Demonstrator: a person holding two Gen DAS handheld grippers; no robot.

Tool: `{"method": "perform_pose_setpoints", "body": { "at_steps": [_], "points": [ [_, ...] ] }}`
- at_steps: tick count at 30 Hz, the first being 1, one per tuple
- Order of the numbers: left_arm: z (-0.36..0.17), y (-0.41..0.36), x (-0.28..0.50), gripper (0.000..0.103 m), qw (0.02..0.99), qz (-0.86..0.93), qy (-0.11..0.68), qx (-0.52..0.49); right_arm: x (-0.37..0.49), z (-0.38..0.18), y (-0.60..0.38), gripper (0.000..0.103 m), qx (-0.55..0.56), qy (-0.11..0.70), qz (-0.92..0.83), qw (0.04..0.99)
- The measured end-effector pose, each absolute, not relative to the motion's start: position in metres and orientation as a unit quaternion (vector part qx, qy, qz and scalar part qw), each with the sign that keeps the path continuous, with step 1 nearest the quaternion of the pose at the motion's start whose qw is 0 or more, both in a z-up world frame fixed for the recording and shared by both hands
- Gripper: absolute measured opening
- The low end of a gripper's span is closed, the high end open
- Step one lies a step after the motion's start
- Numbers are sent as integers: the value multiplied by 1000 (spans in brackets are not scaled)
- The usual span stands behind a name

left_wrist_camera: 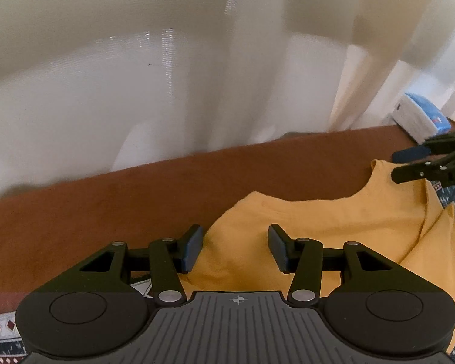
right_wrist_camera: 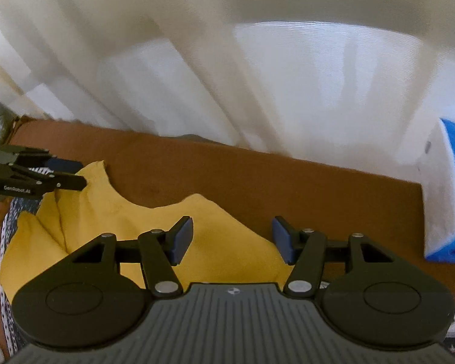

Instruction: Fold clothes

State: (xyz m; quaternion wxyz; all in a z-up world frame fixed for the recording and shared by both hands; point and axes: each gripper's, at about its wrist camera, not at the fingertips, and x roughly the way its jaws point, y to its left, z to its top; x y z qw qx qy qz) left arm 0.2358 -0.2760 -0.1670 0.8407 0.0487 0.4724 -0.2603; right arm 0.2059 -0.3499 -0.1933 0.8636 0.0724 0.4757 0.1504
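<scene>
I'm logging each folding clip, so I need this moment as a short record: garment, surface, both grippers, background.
garment: yellow top, lying on the surface, scooped neckline facing the curtain
surface: brown cover
left gripper: open, over one shoulder of the top
right gripper: open, over the other shoulder
background: white curtain; blue and white pack on the surface's end

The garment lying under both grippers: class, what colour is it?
Plain mustard yellow, with no print. The garment shows best in the right wrist view.
</scene>
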Motion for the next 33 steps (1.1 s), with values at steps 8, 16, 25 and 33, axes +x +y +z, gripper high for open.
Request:
{"method": "perform_pose_setpoints", "body": {
  "at_steps": [8, 16, 25, 33],
  "points": [
    [-167, -282, 235, 8, 840, -266, 465, 86, 216, -196, -340, 30, 56, 491, 175, 851],
    [-150, -288, 224, 0, 853, -258, 439, 115, 215, -186, -342, 7, 76, 494, 167, 850],
    [-100, -278, 187, 0, 878, -260, 391, 94, 187, -141, -343, 5, 100, 454, 175, 868],
    [-72, -261, 118, 0, 895, -264, 353, 69, 111, -95, -330, 4, 87, 405, 200, 888]
  ]
}}
